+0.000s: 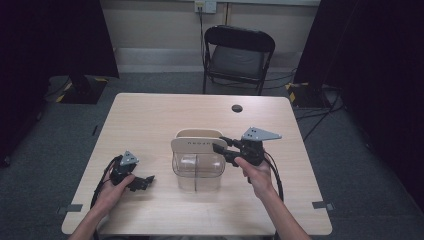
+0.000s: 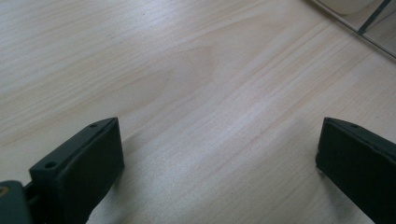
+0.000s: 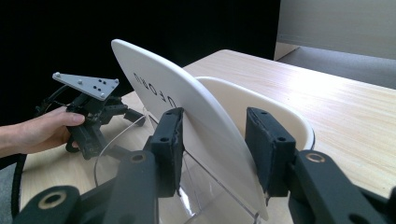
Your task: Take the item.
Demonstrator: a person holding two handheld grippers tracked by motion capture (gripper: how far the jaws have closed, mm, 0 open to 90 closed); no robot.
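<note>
A clear plastic container (image 1: 197,174) stands mid-table, and its edge shows in the left gripper view (image 2: 373,32). A white oval lid (image 1: 196,145) with lettering stands tilted on its rim. A cream rounded piece (image 1: 197,132) sits just behind it. My right gripper (image 1: 221,144) is open, and its jaws straddle the lid's (image 3: 154,88) right edge. In the right gripper view (image 3: 215,123) one jaw touches the lid's front face. The other stands apart, between the lid and the cream piece (image 3: 275,107). My left gripper (image 1: 145,182) rests open on the table to the container's left, nothing between its jaws (image 2: 219,154).
The light wooden table (image 1: 150,120) has a round cable hole (image 1: 237,108) near its far edge. A black folding chair (image 1: 237,55) stands beyond the table. Dark curtains hang on both sides. The left hand and its gripper (image 3: 126,113) show beyond the lid.
</note>
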